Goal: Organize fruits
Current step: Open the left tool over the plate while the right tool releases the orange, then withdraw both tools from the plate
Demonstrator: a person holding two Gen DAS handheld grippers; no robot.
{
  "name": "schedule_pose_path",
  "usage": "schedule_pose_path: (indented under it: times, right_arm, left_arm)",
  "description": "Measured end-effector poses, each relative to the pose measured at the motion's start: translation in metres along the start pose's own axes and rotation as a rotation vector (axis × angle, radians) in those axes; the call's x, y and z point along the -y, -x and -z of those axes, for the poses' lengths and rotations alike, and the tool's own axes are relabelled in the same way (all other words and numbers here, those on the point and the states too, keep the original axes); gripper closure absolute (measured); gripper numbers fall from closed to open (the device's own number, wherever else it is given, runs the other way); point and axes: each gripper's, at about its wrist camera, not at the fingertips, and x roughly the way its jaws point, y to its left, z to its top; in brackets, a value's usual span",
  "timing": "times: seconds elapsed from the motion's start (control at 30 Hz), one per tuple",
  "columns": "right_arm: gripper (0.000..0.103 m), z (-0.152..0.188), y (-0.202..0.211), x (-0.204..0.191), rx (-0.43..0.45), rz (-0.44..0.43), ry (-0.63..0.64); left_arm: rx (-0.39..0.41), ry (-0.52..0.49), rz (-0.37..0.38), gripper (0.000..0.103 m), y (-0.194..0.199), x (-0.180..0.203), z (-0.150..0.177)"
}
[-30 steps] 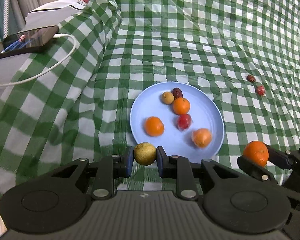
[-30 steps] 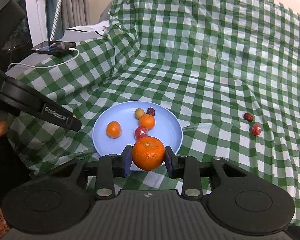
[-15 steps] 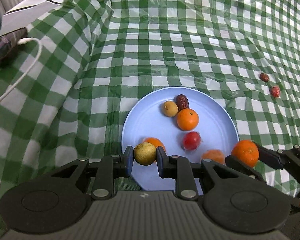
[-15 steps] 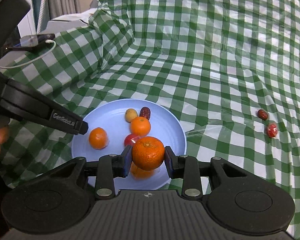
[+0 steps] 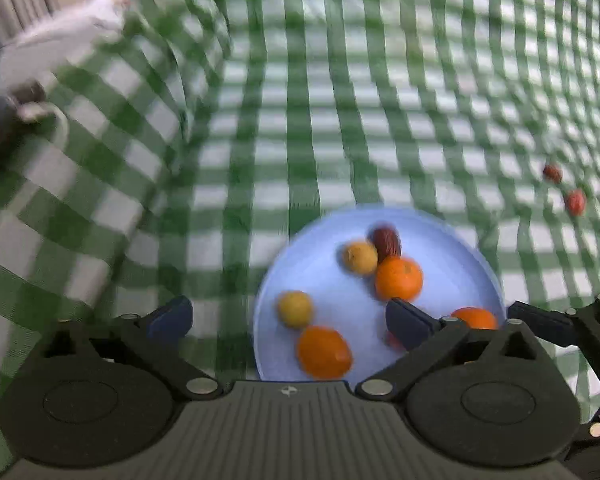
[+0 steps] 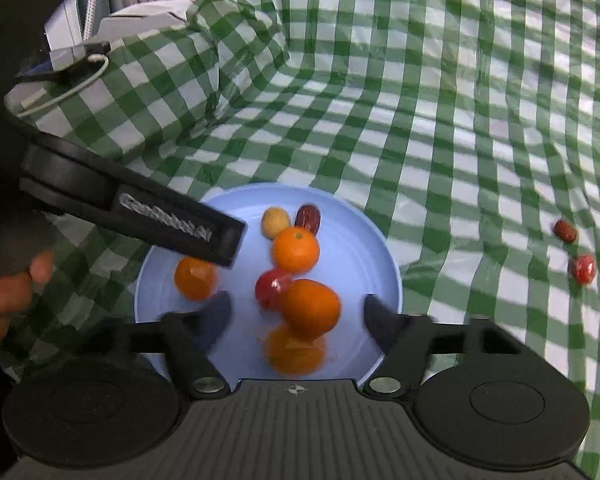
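I am opening both tools, left tool [image 5: 286, 318] and right tool [image 6: 296, 314], to release fruits onto the round light-blue plate [image 6: 384, 264] at lower centre.

I see a green-and-white checked cloth [image 6: 440, 120] covering the surface. On it sits a light blue plate [image 6: 380, 256], and well to its right lie two small red fruits [image 6: 565, 231], apart from it.

Several fruits lie on the plate [image 6: 384, 256], with two small fruits [image 6: 575, 252] well apart on the cloth [image 6: 420, 100] to its right.
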Motion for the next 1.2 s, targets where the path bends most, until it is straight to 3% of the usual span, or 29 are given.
schedule_pose_path:
  times: [0.17,0.3,0.53,0.83,1.2]
  right_arm:
    - [0.008,0.003,0.024,-0.001,0.001,0.015,0.01]
    - [0.003,0.021,0.055,-0.006,-0.022,-0.018,-0.015]
    - [0.001,0.041,0.102,-0.025,0.033,0.004,-0.006]
    - [0.001,0.049,0.141,-0.034,0.135,0.038,-0.006]
    - [0.001,0.055,0.165,-0.039,0.196,0.061,0.003]
  left_arm:
    - [-0.016,-0.035,-0.005,0.0,0.021,-0.001,0.005]
    - [-0.029,-0.008,-0.02,0.0,0.051,-0.006,0.032]
    - [-0.004,-0.035,-0.069,0.0,0.093,-0.01,0.076]
    - [0.087,0.0,-0.087,0.0,0.135,-0.012,0.084]
    - [0.136,-0.001,-0.083,0.0,0.161,-0.008,0.09]
